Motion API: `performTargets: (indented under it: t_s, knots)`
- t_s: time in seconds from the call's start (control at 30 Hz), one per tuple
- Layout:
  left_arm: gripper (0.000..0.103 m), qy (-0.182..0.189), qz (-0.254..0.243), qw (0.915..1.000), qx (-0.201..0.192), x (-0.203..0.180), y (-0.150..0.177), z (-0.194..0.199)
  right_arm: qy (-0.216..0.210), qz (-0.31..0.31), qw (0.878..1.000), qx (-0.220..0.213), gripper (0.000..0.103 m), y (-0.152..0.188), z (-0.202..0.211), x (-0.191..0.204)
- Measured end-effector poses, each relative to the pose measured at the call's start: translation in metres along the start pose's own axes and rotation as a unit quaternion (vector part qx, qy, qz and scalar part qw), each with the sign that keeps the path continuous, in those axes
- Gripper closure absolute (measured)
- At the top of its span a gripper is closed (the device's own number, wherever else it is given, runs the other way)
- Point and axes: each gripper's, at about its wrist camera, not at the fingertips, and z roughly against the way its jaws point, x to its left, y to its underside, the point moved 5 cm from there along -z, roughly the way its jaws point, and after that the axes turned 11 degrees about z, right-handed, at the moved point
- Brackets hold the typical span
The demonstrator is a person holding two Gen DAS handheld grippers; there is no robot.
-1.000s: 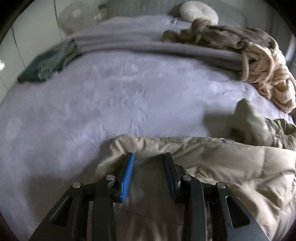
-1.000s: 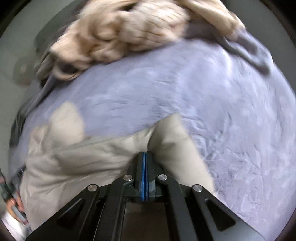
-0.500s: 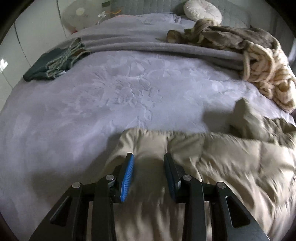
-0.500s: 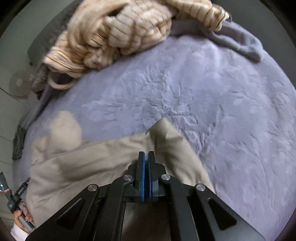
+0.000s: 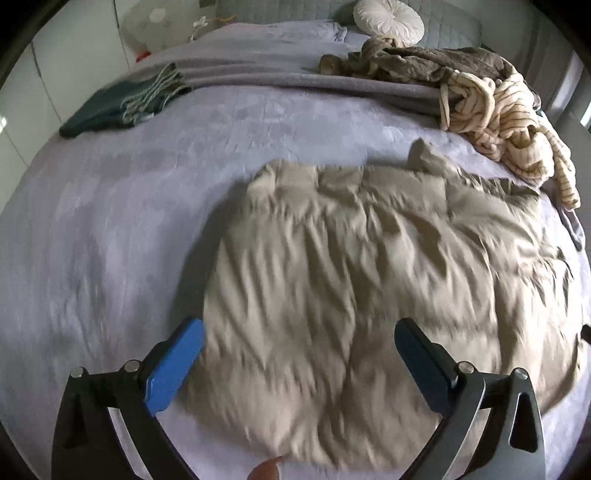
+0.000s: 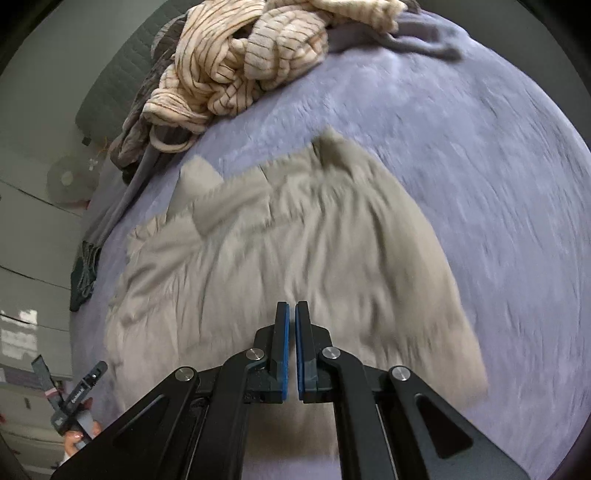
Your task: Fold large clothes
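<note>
A beige puffy jacket [image 5: 351,266] lies spread and rumpled on the lavender bedspread [image 5: 110,229]. My left gripper [image 5: 297,326] hovers above the jacket's near part. Its jaws are opening wide, and no cloth is caught between the blue pads [image 5: 173,369]. In the right wrist view the same jacket [image 6: 280,240] lies flat below my right gripper [image 6: 291,306]. That gripper is shut to a thin slit, with no cloth visibly pinched. The left gripper [image 6: 74,398], held in a hand, shows at the lower left of that view.
A cream striped knit heap [image 5: 498,122] sits at the far right of the bed, also seen as a heap [image 6: 240,62] beyond the jacket. A dark green folded garment [image 5: 122,103] lies far left. A round white cushion [image 5: 388,20] rests by the headboard.
The left jaws sprang wide and let go of the jacket's edge. Both grippers pulled back and up, and the right one came off the corner. The jacket now lies spread out.
</note>
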Motion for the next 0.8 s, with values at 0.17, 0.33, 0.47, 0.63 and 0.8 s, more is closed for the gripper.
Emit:
performTargets:
  t_s: [0.17, 0.33, 0.47, 0.63, 0.8]
  knots:
    - [0.000, 0.011, 0.018, 0.9991, 0.037, 0.010, 0.033, 0.008, -0.010, -0.036, 0.999, 0.008, 0.098, 0.038, 0.018, -0.010]
    - [0.000, 0.004, 0.054, 0.9965, 0.063, 0.025, 0.057, 0.010, -0.024, -0.081, 0.996, -0.001, 0.037, 0.067, 0.033, -0.022]
    - [0.000, 0.017, 0.098, 0.9921, 0.076, 0.038, 0.071, 0.006, -0.063, -0.121, 0.991, -0.013, 0.024, 0.081, 0.033, -0.030]
    - [0.000, 0.076, 0.136, 0.9823, 0.104, 0.044, 0.083, -0.005, -0.115, -0.193, 0.974, -0.005, 0.018, 0.089, 0.009, -0.043]
    - [0.000, 0.150, 0.208, 0.9577, 0.130, 0.051, 0.091, -0.018, -0.159, -0.237, 0.958, -0.008, 0.000, 0.091, -0.014, -0.042]
